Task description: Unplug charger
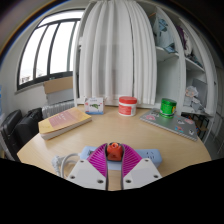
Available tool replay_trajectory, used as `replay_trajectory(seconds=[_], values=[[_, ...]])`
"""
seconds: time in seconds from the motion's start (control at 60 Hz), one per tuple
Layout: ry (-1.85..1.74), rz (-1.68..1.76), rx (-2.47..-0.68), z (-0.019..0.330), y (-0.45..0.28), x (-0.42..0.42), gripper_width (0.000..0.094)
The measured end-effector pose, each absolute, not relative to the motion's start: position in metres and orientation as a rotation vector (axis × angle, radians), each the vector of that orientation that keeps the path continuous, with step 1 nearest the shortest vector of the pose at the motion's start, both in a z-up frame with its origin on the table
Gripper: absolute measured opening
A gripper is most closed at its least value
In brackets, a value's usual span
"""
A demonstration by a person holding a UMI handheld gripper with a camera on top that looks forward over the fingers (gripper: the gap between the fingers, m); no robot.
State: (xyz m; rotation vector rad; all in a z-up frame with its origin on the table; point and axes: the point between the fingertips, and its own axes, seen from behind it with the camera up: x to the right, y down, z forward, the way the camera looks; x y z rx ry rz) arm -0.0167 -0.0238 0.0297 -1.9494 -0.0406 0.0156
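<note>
**Fingers closed around the charger at the near table edge**

The round wooden table (120, 135) curves away on both sides, with a broad bare stretch of its top lying open between the fingers and the things set further back. Out there sit a flat stack of books (64, 122) off to the left, a small box (95, 104), a red-lidded tub (127, 105) and a green cup (167, 107) nearer the far rim, with white curtains (118, 50) and a window (52, 48) behind.

The gripper (115, 158) has its two fingers drawn in close, their magenta pads (98, 157) ribbed and pressing on either side of a small red charger (115, 151). The charger stands plugged into a pale, long power strip (105, 155) that lies flat across the table just at the fingertips, with a white cable (63, 162) looping off to the left
</note>
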Motion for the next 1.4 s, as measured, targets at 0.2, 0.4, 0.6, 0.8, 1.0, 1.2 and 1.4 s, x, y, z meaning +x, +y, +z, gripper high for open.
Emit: replay_trajectory(seconds=[0.2,0.4,0.6,0.8,1.0,1.2,1.4], values=[[-0.039,0.132,-1.936,0.058,-0.028,-0.02,0.015],[-0.026,0.073,-1.608,0.219,-0.045,0.026,0.0149],[0.073,-0.001,-1.753,0.168,-0.056,0.105,0.0155],[0.1,-0.034,-2.0,0.057,-0.061,0.141,0.0165],[0.101,-0.05,-2.107,0.011,-0.058,0.15,0.0179],[0.087,-0.066,-2.13,0.006,-0.05,0.152,0.0261],[0.056,-0.033,-2.168,0.002,-0.056,0.153,0.0808]])
